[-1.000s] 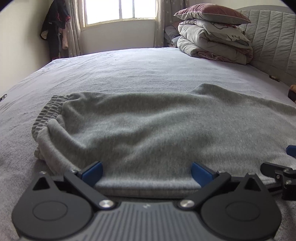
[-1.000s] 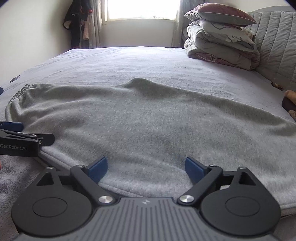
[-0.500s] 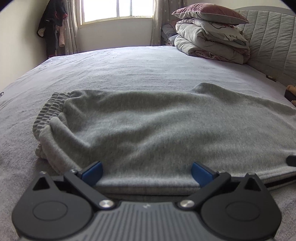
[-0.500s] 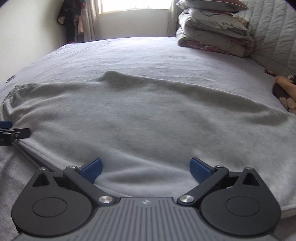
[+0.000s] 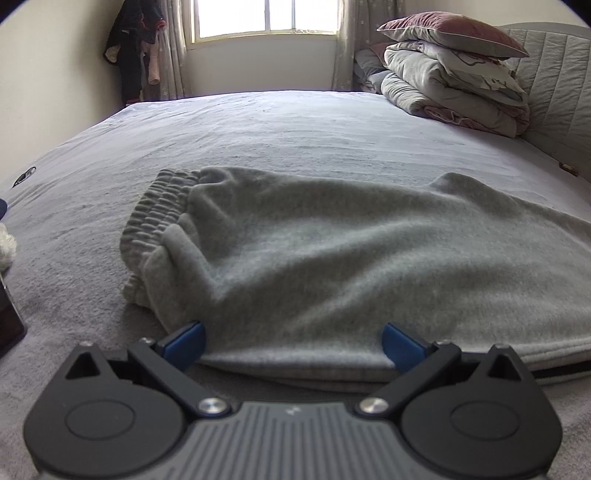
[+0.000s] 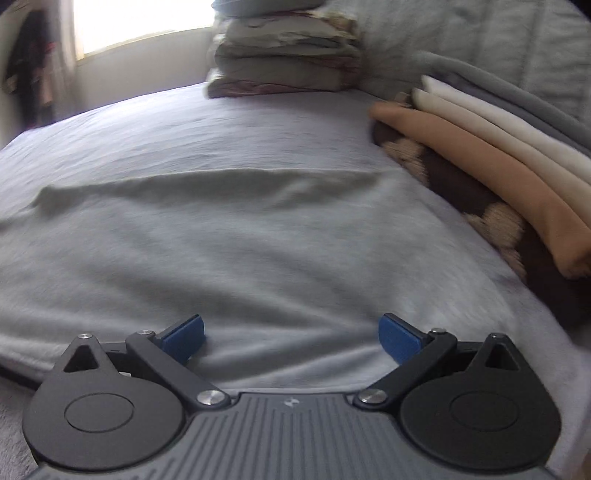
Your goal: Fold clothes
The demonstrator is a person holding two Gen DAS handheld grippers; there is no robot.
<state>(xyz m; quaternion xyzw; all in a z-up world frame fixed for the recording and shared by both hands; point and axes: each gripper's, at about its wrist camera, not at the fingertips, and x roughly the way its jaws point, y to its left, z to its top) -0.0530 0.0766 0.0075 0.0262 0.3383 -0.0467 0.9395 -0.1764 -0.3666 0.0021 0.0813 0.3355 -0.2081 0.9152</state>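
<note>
A: Item: grey sweatpants (image 5: 351,266), lying flat near the bed's (image 5: 295,129) front edge, waistband (image 5: 155,214) toward its left side. Risk?

B: The fleece may bunch or drag if only the top layer is pinched.

A: Jaws?

B: Left gripper (image 5: 293,345) released wide, the near hem between them, unpinched. Right gripper (image 6: 291,336) likewise spread, empty, over the leg end beside the folded stack (image 6: 491,177).

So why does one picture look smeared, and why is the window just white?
Right wrist view: streaky motion blur across the bed and the folded clothes; only the right gripper stays crisp. Left wrist view: sharp, the grey pants clear. Both views: window overexposed, fisheye-curved edges.
</note>
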